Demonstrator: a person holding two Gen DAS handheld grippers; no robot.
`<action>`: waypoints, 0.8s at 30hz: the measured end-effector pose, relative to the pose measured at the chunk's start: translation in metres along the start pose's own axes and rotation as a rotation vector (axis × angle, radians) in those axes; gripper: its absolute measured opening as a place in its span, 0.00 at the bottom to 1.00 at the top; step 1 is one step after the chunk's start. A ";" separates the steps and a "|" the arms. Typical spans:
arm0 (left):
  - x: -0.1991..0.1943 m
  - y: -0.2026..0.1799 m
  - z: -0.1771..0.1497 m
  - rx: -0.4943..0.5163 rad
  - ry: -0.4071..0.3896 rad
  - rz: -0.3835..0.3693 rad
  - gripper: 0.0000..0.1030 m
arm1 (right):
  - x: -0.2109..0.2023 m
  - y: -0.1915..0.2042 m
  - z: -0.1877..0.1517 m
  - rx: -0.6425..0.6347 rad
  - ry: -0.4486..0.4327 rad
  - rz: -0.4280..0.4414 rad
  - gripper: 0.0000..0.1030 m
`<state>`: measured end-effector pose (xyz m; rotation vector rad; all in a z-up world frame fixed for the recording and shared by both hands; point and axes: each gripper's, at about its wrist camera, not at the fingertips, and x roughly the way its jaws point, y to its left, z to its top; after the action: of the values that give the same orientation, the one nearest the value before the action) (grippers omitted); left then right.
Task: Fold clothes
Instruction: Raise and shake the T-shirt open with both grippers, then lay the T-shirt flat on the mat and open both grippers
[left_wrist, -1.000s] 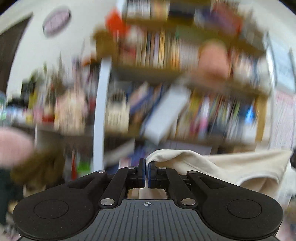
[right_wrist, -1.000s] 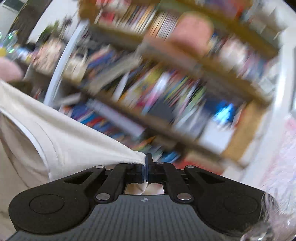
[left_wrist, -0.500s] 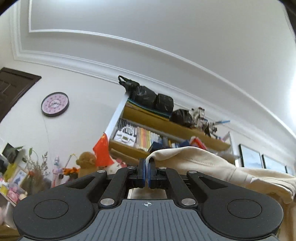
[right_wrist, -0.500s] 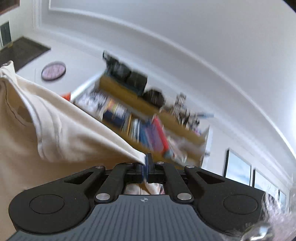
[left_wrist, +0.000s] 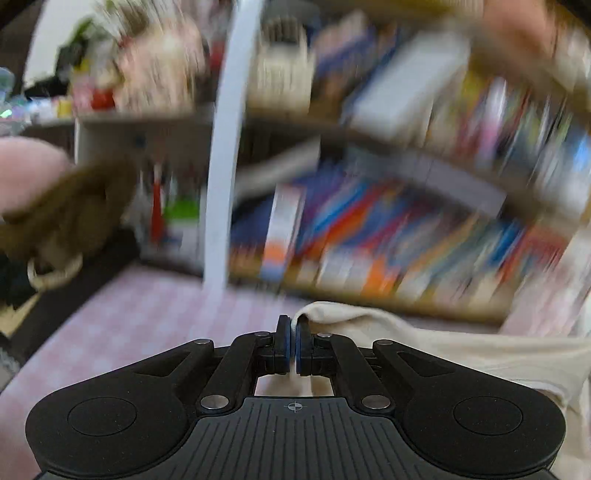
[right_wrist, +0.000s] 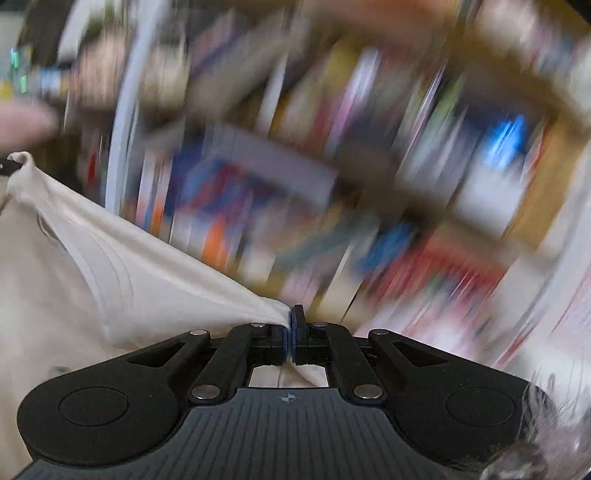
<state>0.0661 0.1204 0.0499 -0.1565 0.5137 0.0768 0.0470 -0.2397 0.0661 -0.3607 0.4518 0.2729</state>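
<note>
A cream garment (left_wrist: 461, 350) is stretched in the air between the two grippers. My left gripper (left_wrist: 294, 332) is shut on one corner of it, and the cloth trails off to the right. My right gripper (right_wrist: 291, 326) is shut on another corner, from which the cream garment (right_wrist: 122, 266) runs up and left to a bunched tip at the frame's left edge. A ribbed hem band shows along that stretch. Both views are heavily blurred.
A bookshelf (left_wrist: 406, 184) packed with colourful books fills the background of both views, with a white upright post (left_wrist: 225, 155) at its left. Below lies a pink checked surface (left_wrist: 147, 325). A brown plush shape (left_wrist: 70, 210) sits at the left.
Half a second ago both grippers pointed up at the ceiling with the garment lifted high; now both have swung down toward the bookshelf and pink surface, still gripping the cloth.
</note>
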 end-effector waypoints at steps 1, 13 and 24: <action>0.019 0.000 0.000 -0.007 0.039 0.015 0.01 | 0.025 0.003 -0.009 0.001 0.045 0.024 0.02; 0.151 -0.016 0.027 0.051 0.270 0.162 0.11 | 0.210 -0.012 0.028 -0.013 0.247 0.170 0.03; 0.063 -0.037 -0.013 0.296 0.230 0.121 0.67 | 0.187 0.010 -0.009 -0.338 0.176 0.238 0.52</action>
<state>0.1185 0.0843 0.0129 0.1573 0.7570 0.1004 0.2022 -0.2011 -0.0326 -0.6665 0.6244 0.5554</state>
